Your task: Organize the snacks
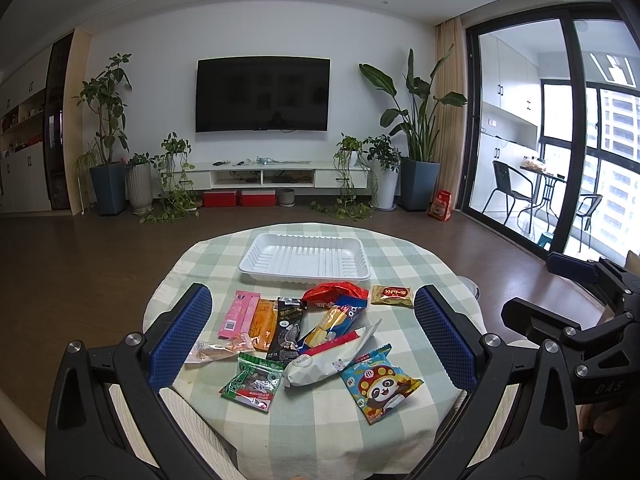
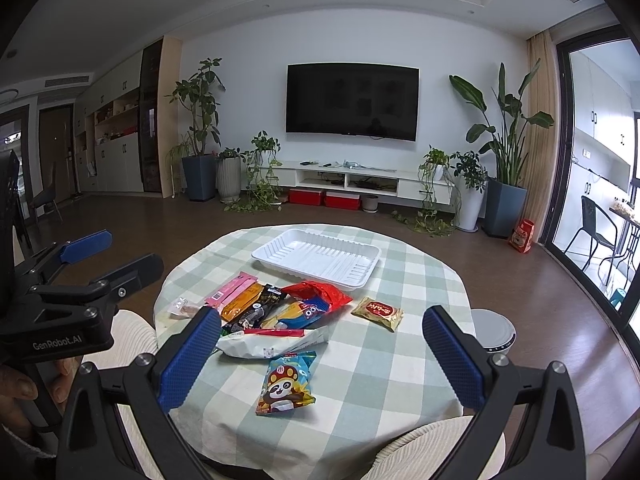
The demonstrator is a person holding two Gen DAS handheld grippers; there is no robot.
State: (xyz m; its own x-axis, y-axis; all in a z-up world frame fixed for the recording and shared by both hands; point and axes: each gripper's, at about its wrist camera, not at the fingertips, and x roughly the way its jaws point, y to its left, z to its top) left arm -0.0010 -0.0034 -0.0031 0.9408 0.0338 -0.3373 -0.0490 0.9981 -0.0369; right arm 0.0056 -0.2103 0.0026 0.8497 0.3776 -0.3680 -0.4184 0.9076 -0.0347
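Note:
A white ribbed tray [image 1: 256, 258] [image 2: 280, 250] lies bare at the far side of a round table with a green checked cloth [image 1: 416, 264] [image 2: 400, 360]. In front of it is a loose heap of several snack packets: a pink one [image 1: 237, 314] [image 2: 230, 288], an orange one [image 1: 264, 322], a red bag [image 1: 334, 292] [image 2: 320, 292], a white bag [image 1: 324, 362] [image 2: 272, 344], a green packet [image 1: 252, 384], a panda packet [image 1: 380, 386] [image 2: 286, 384] and a gold packet [image 1: 392, 295] [image 2: 378, 312] set apart. My left gripper [image 1: 314, 338] hovers open over the heap. My right gripper [image 2: 320, 356] is open too, holding nothing.
The table stands in a living room on dark wood floor. Beyond it are a wall television [image 1: 262, 94], a low white cabinet [image 1: 280, 176] and potted plants [image 1: 416, 120]. A round white stool [image 2: 494, 330] is at the table's right. A hand [image 2: 24, 392] grips the left tool.

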